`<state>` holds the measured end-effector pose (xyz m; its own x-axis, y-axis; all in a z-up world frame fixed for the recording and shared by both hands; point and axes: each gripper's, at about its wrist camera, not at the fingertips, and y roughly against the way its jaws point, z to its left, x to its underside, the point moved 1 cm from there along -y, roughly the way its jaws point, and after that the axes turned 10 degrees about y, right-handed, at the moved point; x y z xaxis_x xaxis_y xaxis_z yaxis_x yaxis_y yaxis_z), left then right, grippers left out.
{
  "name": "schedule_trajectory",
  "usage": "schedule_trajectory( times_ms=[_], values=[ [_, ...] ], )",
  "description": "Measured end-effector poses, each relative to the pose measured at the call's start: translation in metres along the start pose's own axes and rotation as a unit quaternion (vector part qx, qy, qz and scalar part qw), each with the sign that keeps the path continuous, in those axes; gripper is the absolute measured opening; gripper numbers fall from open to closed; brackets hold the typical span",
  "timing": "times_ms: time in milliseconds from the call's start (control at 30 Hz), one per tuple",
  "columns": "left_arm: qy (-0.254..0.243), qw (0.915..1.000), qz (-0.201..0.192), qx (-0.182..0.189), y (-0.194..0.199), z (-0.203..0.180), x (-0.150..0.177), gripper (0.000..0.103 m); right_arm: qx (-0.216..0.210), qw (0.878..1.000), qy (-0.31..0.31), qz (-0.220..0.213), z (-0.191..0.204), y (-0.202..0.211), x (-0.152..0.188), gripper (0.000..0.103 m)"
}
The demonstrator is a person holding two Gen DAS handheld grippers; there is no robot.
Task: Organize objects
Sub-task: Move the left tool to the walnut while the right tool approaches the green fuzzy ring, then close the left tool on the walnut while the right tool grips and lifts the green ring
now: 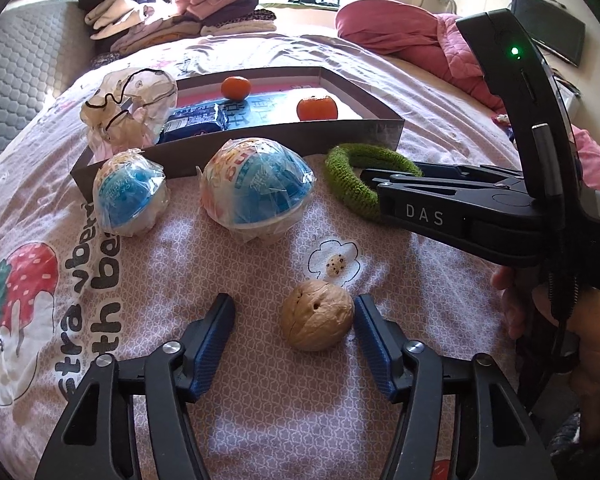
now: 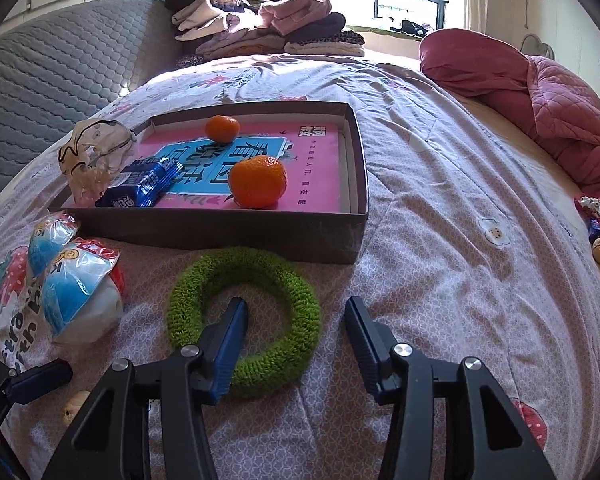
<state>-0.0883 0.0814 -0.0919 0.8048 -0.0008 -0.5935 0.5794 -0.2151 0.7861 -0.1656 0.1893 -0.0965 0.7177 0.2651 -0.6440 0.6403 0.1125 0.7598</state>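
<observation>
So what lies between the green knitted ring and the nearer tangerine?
In the right wrist view, only the brown box's front wall separates the green ring, lying on the bedspread, from the nearer tangerine inside the box.

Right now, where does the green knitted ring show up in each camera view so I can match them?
Left wrist view: the green knitted ring lies right of centre, just below the shallow box's near wall, partly hidden by the other tool.
Right wrist view: it lies low in the centre, one finger inside the loop.
Shared landmark: the larger orange in the box.
</observation>
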Motion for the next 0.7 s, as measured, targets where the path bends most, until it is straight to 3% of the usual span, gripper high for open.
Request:
schedule_trajectory(
  times_ms=[333,700],
  values=[
    [-0.013,0.9999,-0.004,0.008,0.002,-0.005,0.001,0.034,-0.008,1.000,0.007,-0.011,0.003,0.003,0.001,0.016],
    [-0.009,0.9997,-0.023,0.007,0.017,-0.003,-0.003,0.034,-0.035,0.999,0.014,-0.035,0.007,0.016,0.004,0.013]
  ],
)
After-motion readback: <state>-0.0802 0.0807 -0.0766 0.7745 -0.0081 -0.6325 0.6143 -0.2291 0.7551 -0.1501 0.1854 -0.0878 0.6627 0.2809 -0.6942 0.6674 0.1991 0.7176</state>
